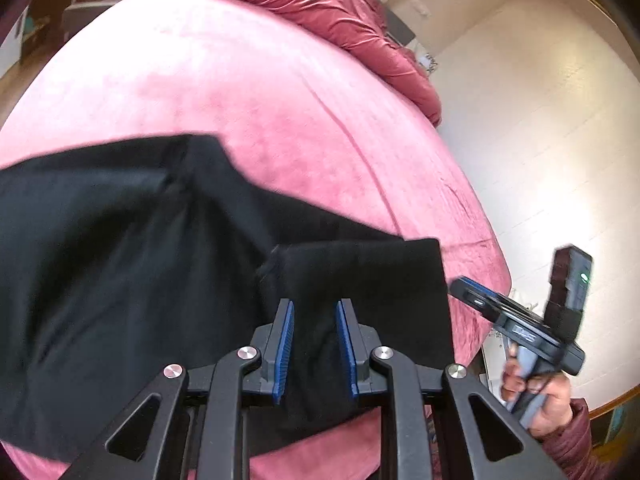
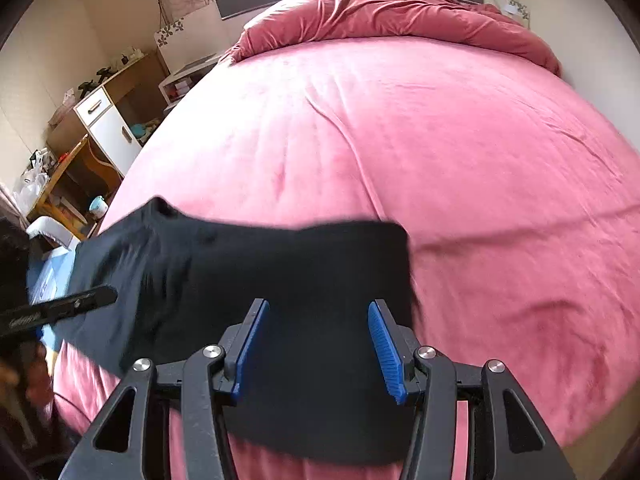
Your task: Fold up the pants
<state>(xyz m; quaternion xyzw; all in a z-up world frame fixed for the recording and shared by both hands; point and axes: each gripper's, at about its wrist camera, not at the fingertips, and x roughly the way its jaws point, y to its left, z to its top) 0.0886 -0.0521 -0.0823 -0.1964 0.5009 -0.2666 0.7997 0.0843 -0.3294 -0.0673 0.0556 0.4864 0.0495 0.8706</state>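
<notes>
Left gripper (image 1: 315,346) and right gripper (image 2: 319,348) both spread, empty, over black pants (image 1: 132,264) folded on pink bed (image 1: 248,92).

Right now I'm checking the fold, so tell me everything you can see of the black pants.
The black pants are plain, matte, soft-looking fabric, lying partly folded on the pink bedsheet near its front edge. A squared folded end faces the right side. Neither gripper's blue fingers visibly pinch the cloth.
</notes>
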